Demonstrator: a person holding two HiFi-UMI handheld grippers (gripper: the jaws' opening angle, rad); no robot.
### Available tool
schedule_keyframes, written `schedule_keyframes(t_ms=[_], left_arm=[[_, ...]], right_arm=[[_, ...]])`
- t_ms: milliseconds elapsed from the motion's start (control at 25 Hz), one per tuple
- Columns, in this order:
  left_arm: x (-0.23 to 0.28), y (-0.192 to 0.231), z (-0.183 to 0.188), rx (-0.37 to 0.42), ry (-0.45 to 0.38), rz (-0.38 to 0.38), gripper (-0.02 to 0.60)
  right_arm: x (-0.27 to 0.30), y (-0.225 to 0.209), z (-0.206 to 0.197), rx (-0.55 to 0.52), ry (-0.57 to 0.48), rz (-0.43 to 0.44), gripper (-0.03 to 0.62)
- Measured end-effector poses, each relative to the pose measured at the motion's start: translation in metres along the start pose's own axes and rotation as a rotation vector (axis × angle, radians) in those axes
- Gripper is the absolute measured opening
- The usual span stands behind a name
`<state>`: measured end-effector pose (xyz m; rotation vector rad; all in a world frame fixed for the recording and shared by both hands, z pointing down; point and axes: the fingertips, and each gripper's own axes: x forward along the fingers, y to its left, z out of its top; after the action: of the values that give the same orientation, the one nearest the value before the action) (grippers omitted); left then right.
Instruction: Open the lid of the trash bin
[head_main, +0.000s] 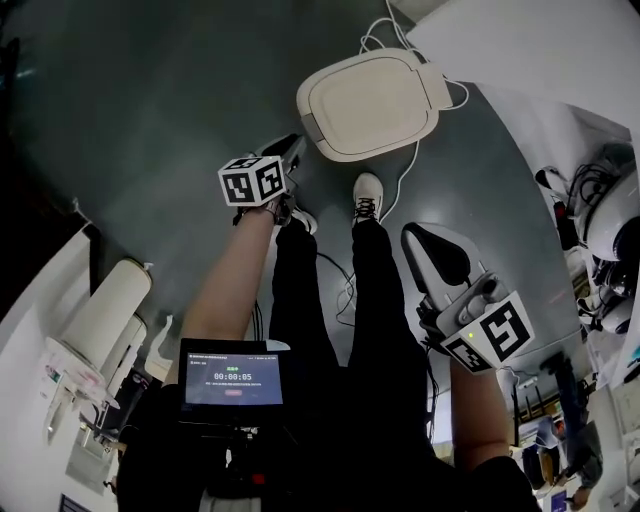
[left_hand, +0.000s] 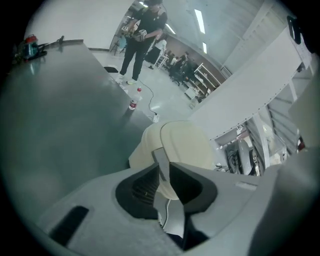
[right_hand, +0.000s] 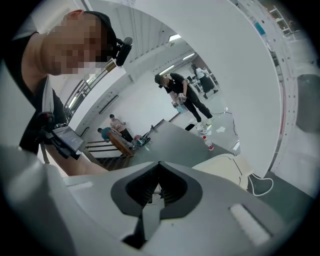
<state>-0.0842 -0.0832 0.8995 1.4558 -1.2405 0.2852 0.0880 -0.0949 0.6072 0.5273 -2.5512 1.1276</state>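
Note:
The trash bin (head_main: 370, 105) stands on the grey floor ahead of my feet; its cream lid lies flat and closed. In the left gripper view the bin (left_hand: 182, 142) shows just beyond the jaws, and in the right gripper view the bin (right_hand: 225, 167) shows low at the right. My left gripper (head_main: 297, 148) hangs close to the bin's near left corner, apart from it. The left gripper (left_hand: 164, 162) is open, and only floor and lid show through the gap. My right gripper (head_main: 428, 235) is lower right, farther from the bin. The right gripper (right_hand: 159, 167) has its tips together, with nothing held.
A white cable (head_main: 405, 170) loops on the floor beside the bin and past my right shoe (head_main: 367, 195). A white wall panel (head_main: 540, 50) stands behind the bin. A water bottle (left_hand: 133, 104) stands on the floor farther off, and a person (left_hand: 145, 30) stands beyond it.

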Motion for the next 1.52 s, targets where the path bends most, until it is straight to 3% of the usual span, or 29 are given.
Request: schedule_keyframes(t_ms=[200,920,1400,1520], left_arm=[[0.015,0.012,0.003,-0.018,-0.003,-0.022,0.109],[0.033,0.022,0.006,0.038,0.01,-0.02,0.114],[0.034,0.024,0.01,0.013,-0.029,-0.046,0.12],[0.034,0.023,0.011,0.036,-0.022,-0.04,0.118]], right_arm=[[0.015,-0.007,-0.018,0.039,0.02,0.001,0.008],[0.029,-0.006,-0.031,0.067,0.029,0.006,0.008],[0.035,0.0,-0.04,0.065,0.037,0.012,0.008],[0.036,0.0,-0.039,0.062,0.037,0.013,0.008]])
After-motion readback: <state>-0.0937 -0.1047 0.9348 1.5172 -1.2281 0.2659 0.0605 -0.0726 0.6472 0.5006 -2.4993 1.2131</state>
